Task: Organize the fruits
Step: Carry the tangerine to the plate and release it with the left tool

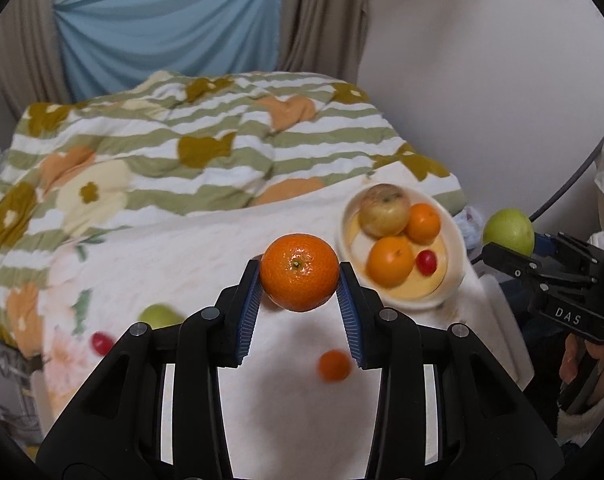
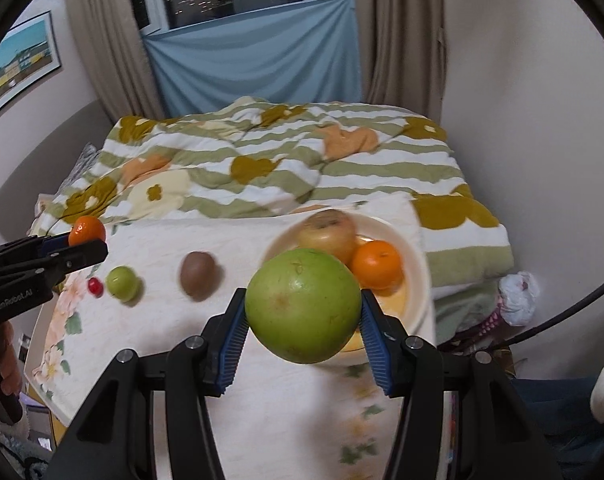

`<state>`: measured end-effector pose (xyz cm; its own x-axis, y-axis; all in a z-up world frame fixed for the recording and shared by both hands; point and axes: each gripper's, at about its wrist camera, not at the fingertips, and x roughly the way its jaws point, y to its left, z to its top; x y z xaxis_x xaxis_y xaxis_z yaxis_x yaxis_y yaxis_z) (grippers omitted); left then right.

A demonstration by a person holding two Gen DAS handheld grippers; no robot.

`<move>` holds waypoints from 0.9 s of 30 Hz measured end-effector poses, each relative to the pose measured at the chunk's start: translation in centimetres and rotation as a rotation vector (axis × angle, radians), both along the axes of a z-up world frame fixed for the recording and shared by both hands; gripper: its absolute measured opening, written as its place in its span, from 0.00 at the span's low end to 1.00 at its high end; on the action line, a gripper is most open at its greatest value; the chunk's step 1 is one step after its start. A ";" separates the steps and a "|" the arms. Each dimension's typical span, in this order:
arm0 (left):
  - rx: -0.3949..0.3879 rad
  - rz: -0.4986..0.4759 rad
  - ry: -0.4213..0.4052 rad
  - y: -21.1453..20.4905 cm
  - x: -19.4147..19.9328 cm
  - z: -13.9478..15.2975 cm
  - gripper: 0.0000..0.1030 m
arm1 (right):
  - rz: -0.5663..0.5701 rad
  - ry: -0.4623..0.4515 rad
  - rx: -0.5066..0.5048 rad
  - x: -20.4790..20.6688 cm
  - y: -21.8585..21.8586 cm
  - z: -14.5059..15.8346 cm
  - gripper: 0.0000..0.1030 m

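My left gripper is shut on a mandarin and holds it above the white cloth, left of the cream bowl. The bowl holds a yellow apple, two oranges and a cherry tomato. My right gripper is shut on a big green apple, in front of the bowl. On the cloth lie a kiwi, a small green fruit, a cherry tomato and a small mandarin.
The fruit lies on a white flowered cloth at the foot of a bed with a green striped quilt. Curtains and a blue sheet hang behind. A white bag lies at the right on the floor.
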<state>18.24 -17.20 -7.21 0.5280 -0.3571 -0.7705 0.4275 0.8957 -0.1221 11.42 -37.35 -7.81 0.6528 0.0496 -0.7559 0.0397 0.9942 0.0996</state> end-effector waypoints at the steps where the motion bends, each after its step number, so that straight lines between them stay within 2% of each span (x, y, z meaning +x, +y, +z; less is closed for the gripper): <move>1: -0.007 -0.006 0.012 -0.8 0.6 -0.3 0.43 | -0.005 0.003 0.000 0.3 -0.8 -0.2 0.48; 8: -0.011 -0.043 0.084 -6.3 4.2 -3.6 0.43 | -0.020 0.036 0.009 1.7 -4.8 -2.0 0.48; 14: 0.010 -0.049 0.127 -9.1 6.4 -6.5 0.43 | -0.012 0.077 0.027 2.8 -6.9 -4.0 0.48; 21: 0.045 -0.067 0.157 -11.2 7.8 -9.2 0.43 | -0.003 0.097 0.040 3.5 -8.2 -5.7 0.48; 27: 0.056 -0.066 0.162 -11.8 8.2 -10.2 0.44 | -0.013 0.097 0.045 3.7 -8.8 -6.4 0.48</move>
